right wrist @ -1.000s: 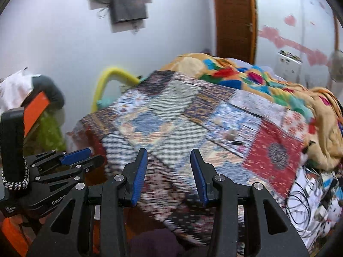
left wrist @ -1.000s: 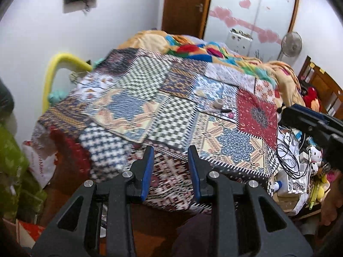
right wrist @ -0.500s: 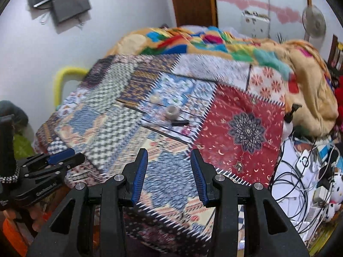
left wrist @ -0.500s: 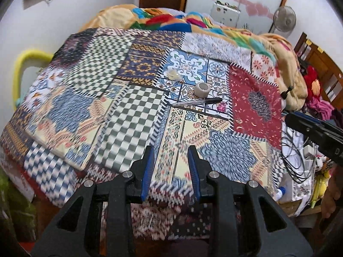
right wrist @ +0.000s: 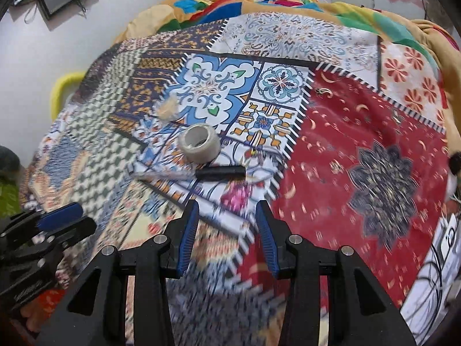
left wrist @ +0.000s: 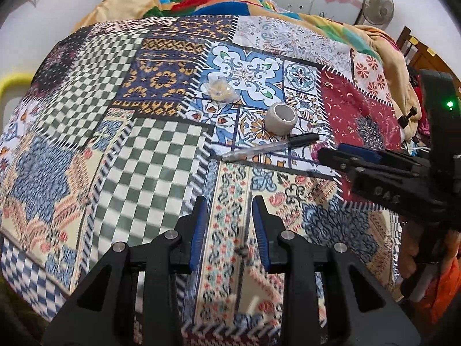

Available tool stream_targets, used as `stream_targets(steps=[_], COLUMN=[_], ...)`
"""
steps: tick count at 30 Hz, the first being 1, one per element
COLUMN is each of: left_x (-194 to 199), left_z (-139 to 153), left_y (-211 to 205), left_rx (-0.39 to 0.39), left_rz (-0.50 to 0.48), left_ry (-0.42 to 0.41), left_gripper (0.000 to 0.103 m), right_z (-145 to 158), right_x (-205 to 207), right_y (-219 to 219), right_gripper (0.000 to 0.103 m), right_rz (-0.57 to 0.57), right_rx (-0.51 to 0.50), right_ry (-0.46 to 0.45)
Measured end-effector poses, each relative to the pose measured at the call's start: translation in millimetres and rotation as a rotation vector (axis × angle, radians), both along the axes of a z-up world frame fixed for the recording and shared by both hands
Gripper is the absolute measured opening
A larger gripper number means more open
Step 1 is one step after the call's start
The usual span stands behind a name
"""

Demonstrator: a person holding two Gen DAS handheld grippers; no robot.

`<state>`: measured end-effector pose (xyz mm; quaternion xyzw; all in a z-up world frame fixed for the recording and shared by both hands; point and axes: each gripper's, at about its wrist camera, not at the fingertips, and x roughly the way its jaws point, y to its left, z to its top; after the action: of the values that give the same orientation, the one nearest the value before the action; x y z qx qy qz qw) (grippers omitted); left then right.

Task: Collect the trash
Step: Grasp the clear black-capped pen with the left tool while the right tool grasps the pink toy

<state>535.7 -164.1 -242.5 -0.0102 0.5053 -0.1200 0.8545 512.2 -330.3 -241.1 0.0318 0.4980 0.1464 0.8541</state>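
A white tape roll (left wrist: 281, 118) (right wrist: 199, 142) lies on the patchwork bedspread (left wrist: 144, 155) (right wrist: 360, 150). A pen with a black cap (left wrist: 270, 147) (right wrist: 193, 174) lies just in front of it. A crumpled clear wrapper (left wrist: 219, 90) (right wrist: 167, 107) lies behind and to the left. My left gripper (left wrist: 229, 212) is open and empty over the near part of the bed. My right gripper (right wrist: 227, 219) is open and empty, just short of the pen. Each gripper shows at the edge of the other's view, the right gripper (left wrist: 343, 154) and the left gripper (right wrist: 69, 219).
A rumpled colourful blanket (left wrist: 288, 14) is heaped at the far end of the bed. A yellow tube (right wrist: 62, 86) stands by the left wall. Cables and a white box (right wrist: 443, 245) lie at the right beside the bed. A fan (left wrist: 377, 7) stands at the back.
Both grippers have moved forward and down over the bed, so the tape roll, pen and wrapper are much closer. Both grippers stay open.
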Motion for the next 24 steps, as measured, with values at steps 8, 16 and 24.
stream_targets(steps=[8,16,24], left_x=[37.2,70.2,46.9], left_z=[-4.2,-25.3,-30.2], left_y=[-25.2,-42.0,-69.9], left_rx=[0.022,-0.047,-0.034], left_rz=[-0.093,-0.149,-0.225], left_ry=[-0.057,-0.029,0.034], left_gripper=[0.043,0.043,0.029], right_z=[-7.3,-1.2,8.2], right_x=[-3.9,-4.5,-19.3], right_y=[11.8,-34.1,-58.9], right_gripper=[0.022,0.022,0.022], right_rz=[0.085,-0.006,-0.031], right_rx=[-0.132,0.027,0.021], right_ry=[-0.053,-0.01,-0.015])
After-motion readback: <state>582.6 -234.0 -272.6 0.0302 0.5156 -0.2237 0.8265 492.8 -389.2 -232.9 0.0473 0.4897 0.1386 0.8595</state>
